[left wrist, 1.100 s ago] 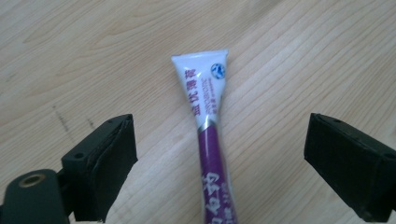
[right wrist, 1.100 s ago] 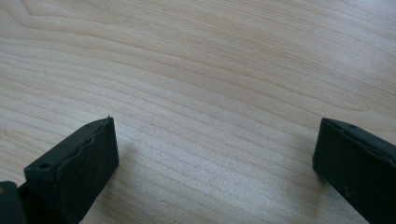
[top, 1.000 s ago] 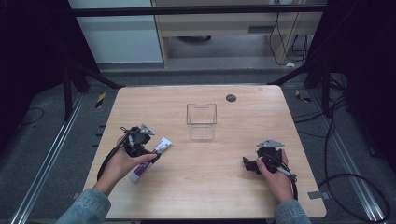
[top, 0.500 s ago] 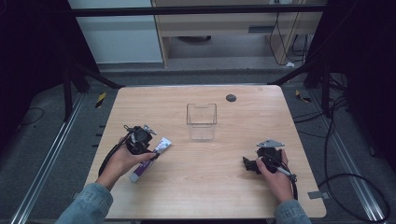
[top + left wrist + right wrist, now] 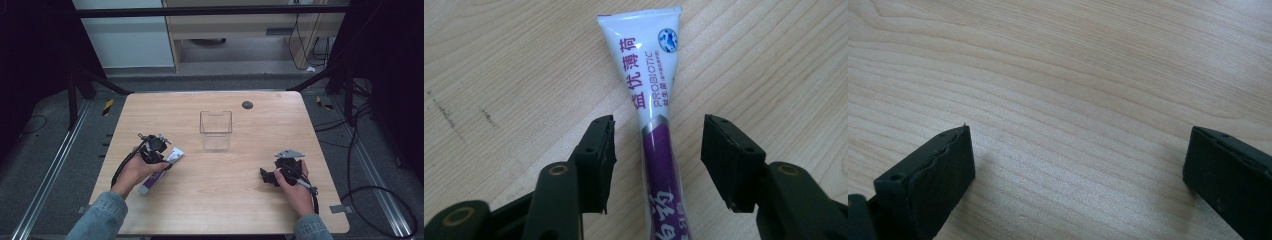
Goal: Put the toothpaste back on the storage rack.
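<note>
A white and purple toothpaste tube [image 5: 655, 125] lies flat on the wooden table [image 5: 235, 200], at the left in the high view [image 5: 161, 170]. My left gripper [image 5: 658, 150] [image 5: 159, 156] hangs just over it, open, one jaw on each side of the tube's purple part with a gap on both sides. A clear plastic box [image 5: 216, 130] stands empty near the table's middle, farther back. My right gripper [image 5: 267, 176] [image 5: 1075, 165] rests low at the right, open wide over bare wood.
A small dark round spot [image 5: 247, 105] sits on the table behind the clear box. Metal rails and cables run along the floor on both sides of the table. The person's forearms come in from the front edge.
The left gripper has shifted slightly over the tube. The right gripper has stayed where it was.
</note>
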The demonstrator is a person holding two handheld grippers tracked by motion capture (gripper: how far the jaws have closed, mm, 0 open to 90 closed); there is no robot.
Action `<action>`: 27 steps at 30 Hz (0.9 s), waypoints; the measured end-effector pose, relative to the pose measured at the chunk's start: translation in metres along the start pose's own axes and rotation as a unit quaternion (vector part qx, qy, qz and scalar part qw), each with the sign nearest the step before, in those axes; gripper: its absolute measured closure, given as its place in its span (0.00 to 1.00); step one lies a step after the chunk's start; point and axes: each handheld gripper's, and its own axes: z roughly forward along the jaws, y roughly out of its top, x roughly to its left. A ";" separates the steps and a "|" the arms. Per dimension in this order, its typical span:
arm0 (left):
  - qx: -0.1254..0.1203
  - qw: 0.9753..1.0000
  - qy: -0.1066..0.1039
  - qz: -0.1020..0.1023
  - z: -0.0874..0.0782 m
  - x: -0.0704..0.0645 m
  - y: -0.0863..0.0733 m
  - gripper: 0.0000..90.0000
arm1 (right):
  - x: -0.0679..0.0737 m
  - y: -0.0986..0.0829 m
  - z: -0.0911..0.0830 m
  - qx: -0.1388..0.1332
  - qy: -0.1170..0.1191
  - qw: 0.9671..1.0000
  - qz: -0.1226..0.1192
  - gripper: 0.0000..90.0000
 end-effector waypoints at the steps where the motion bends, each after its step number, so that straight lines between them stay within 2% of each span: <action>1: 0.001 1.000 0.000 0.000 0.001 0.001 0.001 0.53 | 0.000 0.000 0.000 0.000 0.001 1.000 0.002 0.01; 11: 0.009 1.000 -0.005 -0.007 0.010 0.000 0.008 0.59 | 0.000 0.000 0.000 0.000 0.000 1.000 0.001 0.01; 13: 0.012 1.000 -0.004 -0.002 0.010 0.001 0.009 0.60 | 0.000 0.000 0.000 0.000 0.001 1.000 0.002 0.01; 19: 0.022 1.000 -0.007 -0.009 0.014 0.002 0.008 0.64 | 0.000 0.000 0.000 0.000 0.000 1.000 0.001 0.01; 22: 0.024 1.000 -0.009 -0.014 0.016 0.004 0.007 0.68 | 0.000 0.000 0.000 0.000 0.001 1.000 0.002 0.01; 23: 0.027 1.000 -0.008 -0.009 0.017 0.005 0.007 0.69 | 0.000 0.000 0.000 0.000 0.001 1.000 0.002 0.01; 27: 0.027 1.000 -0.013 -0.010 0.018 0.005 0.007 0.74 | 0.000 0.000 0.000 0.000 0.001 1.000 0.002 0.01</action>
